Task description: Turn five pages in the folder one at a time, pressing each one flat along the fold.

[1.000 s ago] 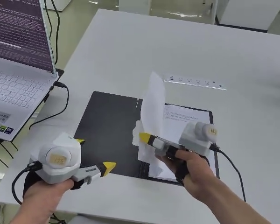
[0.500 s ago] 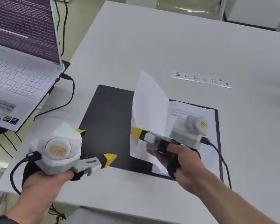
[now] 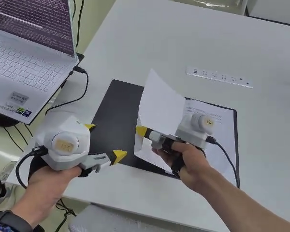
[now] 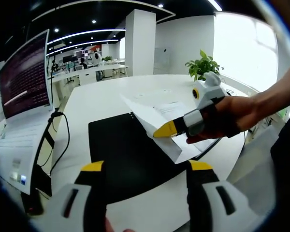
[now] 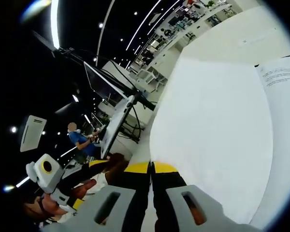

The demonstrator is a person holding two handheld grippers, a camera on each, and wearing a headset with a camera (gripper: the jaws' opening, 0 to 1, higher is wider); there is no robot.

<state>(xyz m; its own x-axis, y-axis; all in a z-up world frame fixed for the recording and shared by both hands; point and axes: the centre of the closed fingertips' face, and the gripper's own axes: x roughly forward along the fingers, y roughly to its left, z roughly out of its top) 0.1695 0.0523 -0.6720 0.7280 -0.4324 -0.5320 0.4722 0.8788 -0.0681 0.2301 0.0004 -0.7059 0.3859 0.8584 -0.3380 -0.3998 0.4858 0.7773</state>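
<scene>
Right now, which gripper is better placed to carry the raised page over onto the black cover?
The right gripper: its jaws are shut on the page. The left gripper hangs open near the cover, holding nothing.

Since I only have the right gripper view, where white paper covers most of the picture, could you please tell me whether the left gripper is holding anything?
Observer: No. The left gripper is open and empty, held by the near left corner of the open black folder.
Operator: Thank you. How far along is the page?
Observer: The white paper page is lifted above the folder's middle, pinched at its lower edge by the right gripper; it is not yet flat on the left cover.
Operator: Is anything close on the left side?
Observer: An open white laptop sits left of the folder, well apart from it.
</scene>
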